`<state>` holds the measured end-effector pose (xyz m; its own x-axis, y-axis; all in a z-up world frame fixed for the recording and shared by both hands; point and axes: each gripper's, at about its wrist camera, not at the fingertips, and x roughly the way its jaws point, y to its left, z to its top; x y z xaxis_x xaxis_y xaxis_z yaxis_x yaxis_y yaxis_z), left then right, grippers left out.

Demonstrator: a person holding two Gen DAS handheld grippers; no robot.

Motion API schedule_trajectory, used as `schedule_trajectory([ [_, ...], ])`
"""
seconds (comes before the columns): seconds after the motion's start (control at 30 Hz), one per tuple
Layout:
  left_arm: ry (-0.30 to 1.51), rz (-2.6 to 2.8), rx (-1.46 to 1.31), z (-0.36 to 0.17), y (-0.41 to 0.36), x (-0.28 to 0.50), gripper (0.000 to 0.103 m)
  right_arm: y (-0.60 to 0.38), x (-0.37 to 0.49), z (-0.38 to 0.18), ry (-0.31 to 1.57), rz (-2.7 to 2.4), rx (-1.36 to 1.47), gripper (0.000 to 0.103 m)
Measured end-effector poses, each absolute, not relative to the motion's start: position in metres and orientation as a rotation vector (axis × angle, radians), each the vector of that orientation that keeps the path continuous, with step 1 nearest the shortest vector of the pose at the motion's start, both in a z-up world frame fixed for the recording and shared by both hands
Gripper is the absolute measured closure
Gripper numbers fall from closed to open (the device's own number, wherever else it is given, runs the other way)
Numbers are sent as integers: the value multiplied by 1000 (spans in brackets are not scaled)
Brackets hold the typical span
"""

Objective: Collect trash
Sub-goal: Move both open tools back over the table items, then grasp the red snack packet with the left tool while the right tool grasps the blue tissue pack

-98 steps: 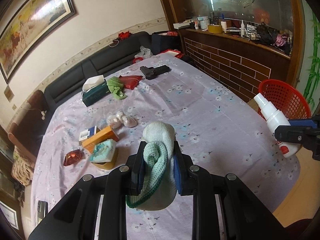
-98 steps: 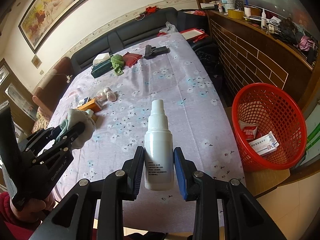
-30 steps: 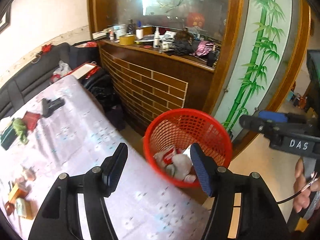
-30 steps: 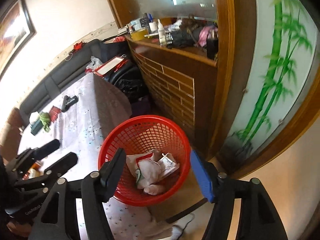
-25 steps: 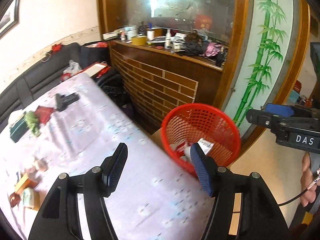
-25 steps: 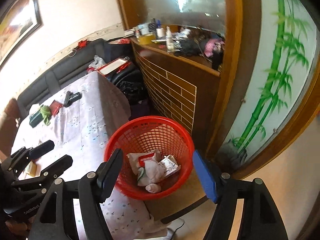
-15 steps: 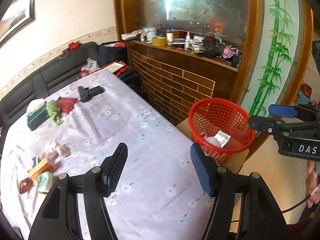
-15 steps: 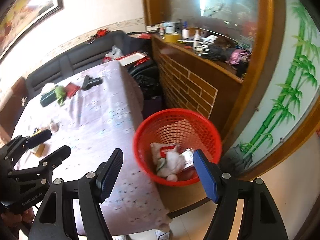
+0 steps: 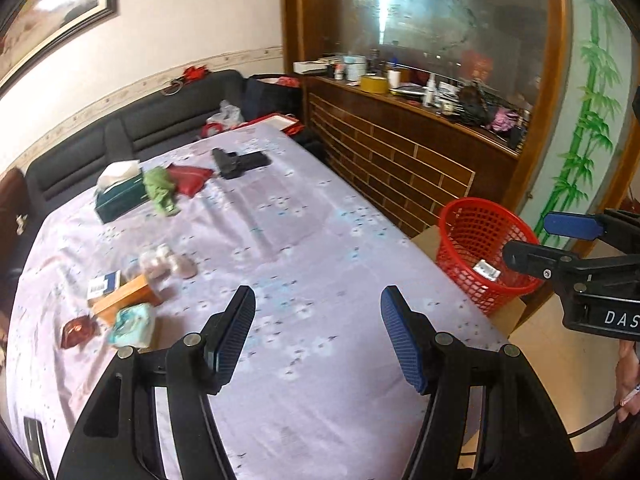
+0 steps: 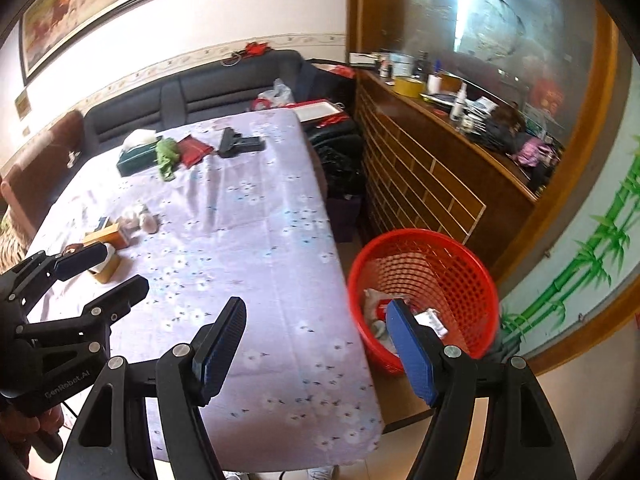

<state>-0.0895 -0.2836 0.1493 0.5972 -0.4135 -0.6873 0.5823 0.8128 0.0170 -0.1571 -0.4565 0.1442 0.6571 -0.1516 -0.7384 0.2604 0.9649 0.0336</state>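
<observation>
My left gripper (image 9: 318,296) hangs open and empty over the near part of the lilac flowered table (image 9: 304,236). My right gripper (image 10: 316,306) is open and empty too, above the table's right corner, with the red mesh basket (image 10: 420,234) just right of it on the floor. The basket (image 9: 460,256) holds white packets (image 10: 430,318) and other trash. Loose items lie at the table's left: an orange box (image 9: 120,300), a pale packet (image 9: 132,326), a red wrapper (image 9: 78,332) and white crumpled bits (image 9: 168,262).
At the table's far end lie a dark green tissue box (image 9: 118,200), a green cloth (image 9: 160,194), a red pouch (image 9: 190,178) and a black pistol-shaped object (image 9: 238,162). A dark sofa (image 9: 160,128) lines the far side. A cluttered wooden counter (image 9: 400,148) stands on the right.
Both grippers swung left from over the basket back toward the table. The knitted cloth and the white spray bottle they held earlier are gone from their jaws.
</observation>
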Motion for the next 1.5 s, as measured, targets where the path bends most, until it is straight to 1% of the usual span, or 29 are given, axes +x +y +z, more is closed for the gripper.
schedule_trajectory([
  [0.43, 779, -482, 147, 141, -215, -58, 39, -406, -118, 139, 860, -132, 80, 26],
  [0.57, 812, -402, 89, 133, -169, -39, 39, -397, -107, 135, 879, -94, 95, 26],
  [0.67, 836, -316, 58, 124, -120, -17, 39, -389, -101, 131, 897, -74, 95, 26],
  [0.83, 856, -189, 90, 109, -45, 23, 39, -375, -91, 123, 930, -38, 97, 26],
  [0.9, 892, -159, 93, 100, -17, 45, 39, -371, -87, 121, 940, -31, 106, 26],
  [0.93, 903, -164, 84, 96, -4, 57, 41, -368, -86, 119, 945, -30, 109, 26],
  [0.97, 906, -163, 81, 93, 4, 64, 45, -365, -84, 117, 951, -29, 112, 26],
  [1.0, 919, -169, 76, 88, 13, 76, 45, -363, -83, 115, 955, -30, 116, 26],
  [1.1, 960, -245, 44, 73, 26, 103, 45, -355, -79, 108, 974, -29, 127, 26],
  [1.3, 997, -345, 195, 40, 14, 134, 45, -339, -72, 92, 1014, -21, 175, 26],
  [1.47, 987, -402, 345, 25, -5, 138, 45, -328, -61, 88, 1037, -3, 207, 26],
  [1.5, 994, -404, 350, 22, -7, 139, 47, -326, -57, 87, 1042, 15, 229, 26],
])
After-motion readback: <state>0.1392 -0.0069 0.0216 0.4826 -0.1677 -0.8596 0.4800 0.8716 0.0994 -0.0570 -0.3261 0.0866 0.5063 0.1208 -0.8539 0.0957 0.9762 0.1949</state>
